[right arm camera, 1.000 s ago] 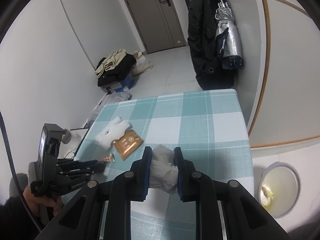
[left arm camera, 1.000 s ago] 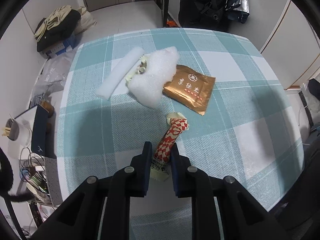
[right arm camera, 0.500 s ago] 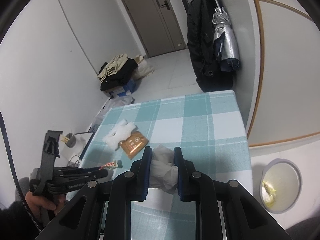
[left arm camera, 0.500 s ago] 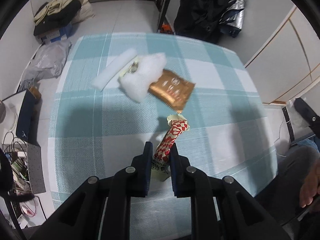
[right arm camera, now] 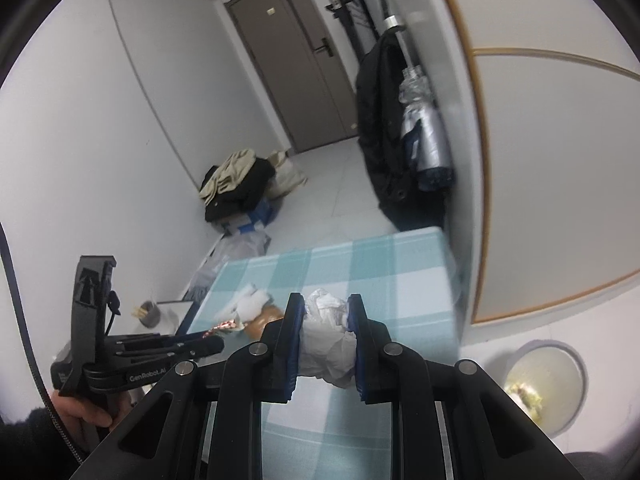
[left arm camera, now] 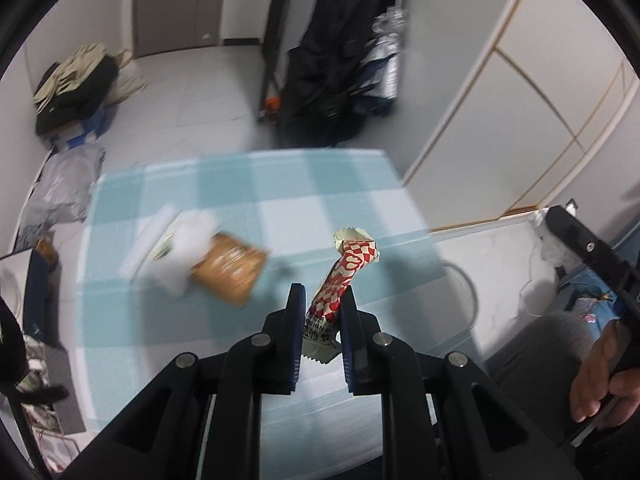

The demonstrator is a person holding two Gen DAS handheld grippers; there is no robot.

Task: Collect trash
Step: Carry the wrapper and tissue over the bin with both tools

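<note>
White walls, a grey door (right arm camera: 296, 68), pale tiled floor (right arm camera: 336, 184), checked teal tablecloth (right arm camera: 360, 264).

Both tools were matte black plastic. The left gripper (left arm camera: 320, 300) had dark blue finger pads (left arm camera: 295, 320) and round silver screws along its arms. The right gripper (right arm camera: 325, 316) matched, blue pads (right arm camera: 357, 344) included. White "GenRobot.AI" lettering marked the left tool's side. Bare skin showed on the right hand (left arm camera: 600, 376), and a black sleeve with a cable on the left hand (right arm camera: 86, 414).
</note>
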